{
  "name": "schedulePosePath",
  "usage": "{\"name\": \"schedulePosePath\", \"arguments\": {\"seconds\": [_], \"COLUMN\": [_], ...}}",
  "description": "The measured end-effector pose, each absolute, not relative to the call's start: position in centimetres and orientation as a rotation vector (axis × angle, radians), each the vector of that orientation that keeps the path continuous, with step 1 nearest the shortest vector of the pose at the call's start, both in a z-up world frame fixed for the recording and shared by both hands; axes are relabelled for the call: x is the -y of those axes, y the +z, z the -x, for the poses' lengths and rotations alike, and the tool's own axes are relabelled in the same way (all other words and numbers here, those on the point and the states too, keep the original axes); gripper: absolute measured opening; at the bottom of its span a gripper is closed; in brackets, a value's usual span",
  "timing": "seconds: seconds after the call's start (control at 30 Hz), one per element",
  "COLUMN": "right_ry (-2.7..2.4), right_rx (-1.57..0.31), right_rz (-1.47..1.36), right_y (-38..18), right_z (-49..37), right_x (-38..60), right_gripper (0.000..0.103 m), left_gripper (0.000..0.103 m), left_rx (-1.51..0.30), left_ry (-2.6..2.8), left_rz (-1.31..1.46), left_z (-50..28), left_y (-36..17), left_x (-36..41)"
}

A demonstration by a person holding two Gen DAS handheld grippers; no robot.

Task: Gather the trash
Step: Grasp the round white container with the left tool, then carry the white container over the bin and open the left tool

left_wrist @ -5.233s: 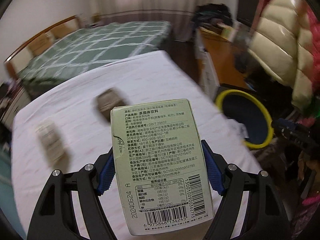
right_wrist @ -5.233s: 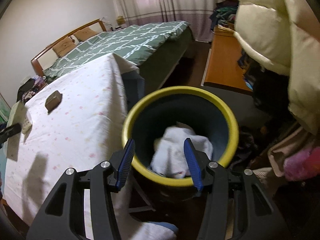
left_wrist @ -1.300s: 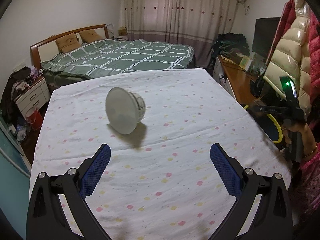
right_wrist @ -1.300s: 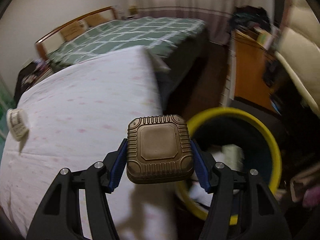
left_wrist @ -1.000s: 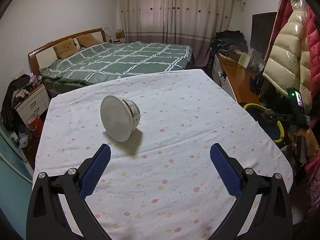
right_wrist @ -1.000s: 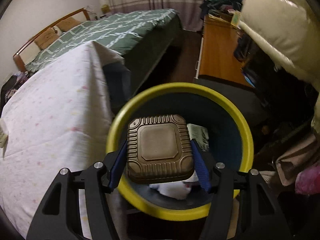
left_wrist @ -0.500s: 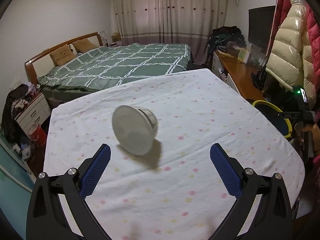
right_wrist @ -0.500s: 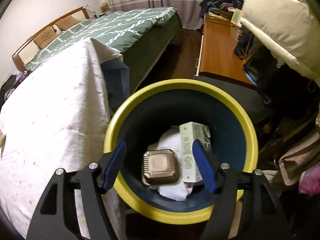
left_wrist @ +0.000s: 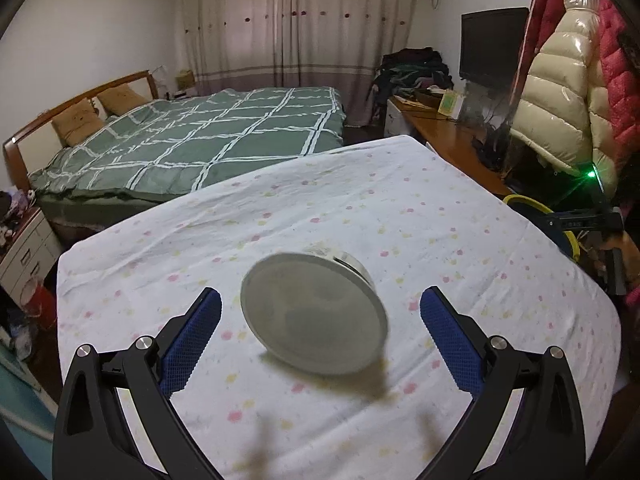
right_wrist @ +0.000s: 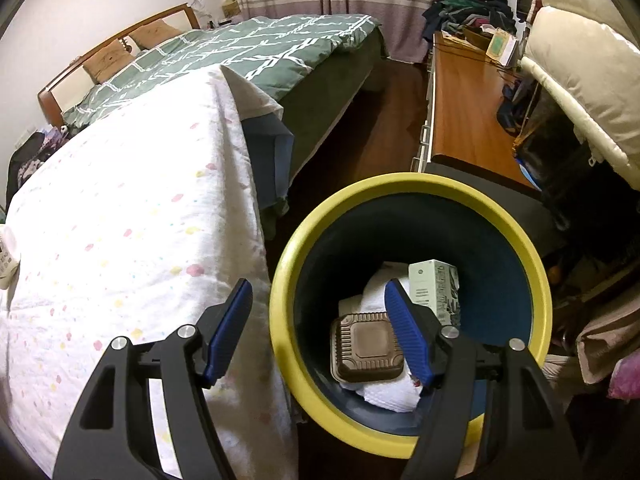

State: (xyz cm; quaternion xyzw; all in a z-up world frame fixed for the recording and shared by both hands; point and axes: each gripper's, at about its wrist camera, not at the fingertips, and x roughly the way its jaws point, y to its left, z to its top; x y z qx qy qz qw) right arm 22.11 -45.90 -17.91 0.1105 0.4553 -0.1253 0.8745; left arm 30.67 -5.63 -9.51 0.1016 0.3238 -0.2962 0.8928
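Left wrist view: the left gripper (left_wrist: pixel 320 330) is wide open around the white cup (left_wrist: pixel 314 314) lying tipped on the table (left_wrist: pixel 440 216). It's round, so it could roll away. The right gripper (right_wrist: pixel 318 328) hangs empty over the bin (right_wrist: pixel 404 188).

Left wrist view: low over the cloth-covered table (left_wrist: pixel 400 208), close, facing across it toward the bed (left_wrist: pixel 208 140) and curtains (left_wrist: pixel 296 20); bin rim (left_wrist: pixel 520 201) at far right edge.

Right wrist view: above the table's side, angled steeply down into the yellow-rimmed bin (right_wrist: pixel 400 184), near; bed and desk (right_wrist: pixel 464 120) behind.

Shared: table, bed, curtains, desk, bin, hanging cream jacket (left_wrist: pixel 560 92).
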Motion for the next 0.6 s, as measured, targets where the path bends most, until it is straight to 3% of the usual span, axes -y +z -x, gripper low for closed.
{"name": "schedulePosePath", "arguments": {"seconds": [0.6], "right_ry": [-0.245], "right_rx": [-0.973], "right_rz": [-0.233], "right_y": [-18.7], "right_z": [-23.1], "right_x": [45.5], "right_gripper": [0.065], "left_gripper": [0.098], "left_rx": [-0.758], "left_ry": [-0.7], "left_rz": [-0.241], "left_z": [-33.8], "left_y": [-13.2], "left_x": [7.5]}}
